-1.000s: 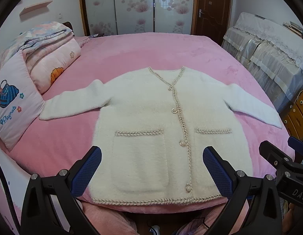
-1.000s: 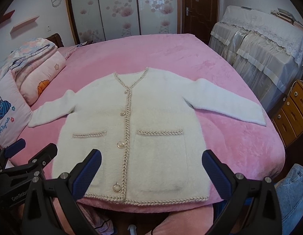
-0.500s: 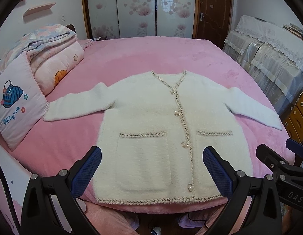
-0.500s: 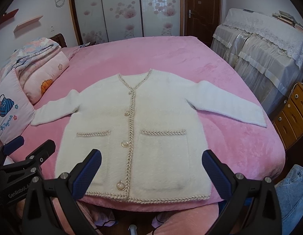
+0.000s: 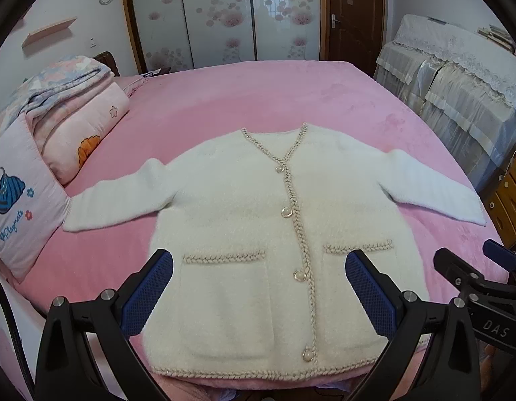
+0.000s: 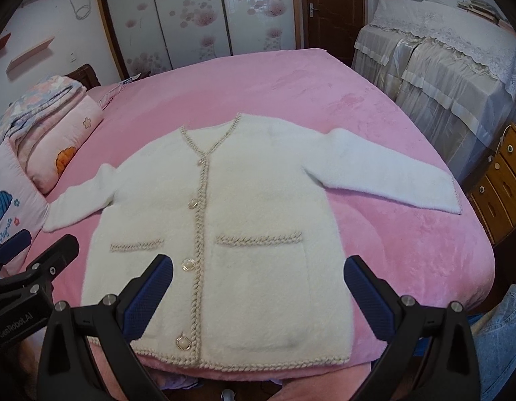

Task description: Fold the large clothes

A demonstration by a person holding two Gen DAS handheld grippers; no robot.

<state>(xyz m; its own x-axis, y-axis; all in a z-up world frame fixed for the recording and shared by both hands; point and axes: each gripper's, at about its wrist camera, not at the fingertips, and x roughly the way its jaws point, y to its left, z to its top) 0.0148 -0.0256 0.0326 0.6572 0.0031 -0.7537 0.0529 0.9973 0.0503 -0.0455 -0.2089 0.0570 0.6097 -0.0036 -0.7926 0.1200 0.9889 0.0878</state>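
You've brought both grippers lower and closer over the past second, so the cardigan (image 5: 274, 234) fills more of each view; it lies flat, buttoned, sleeves spread on the pink bed (image 5: 258, 100). The left gripper (image 5: 258, 290) and right gripper (image 6: 258, 290) hang with jaws wide apart, holding nothing, so folding hasn't started.

Left tongs (image 5: 258, 294) hover spread wide above the white cardigan (image 5: 274, 234), flat on the pink bed (image 5: 258, 100).

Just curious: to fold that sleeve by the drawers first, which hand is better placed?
Probably the right. The right gripper hangs open nearer that sleeve; the left gripper sits toward the pillow-side sleeve.
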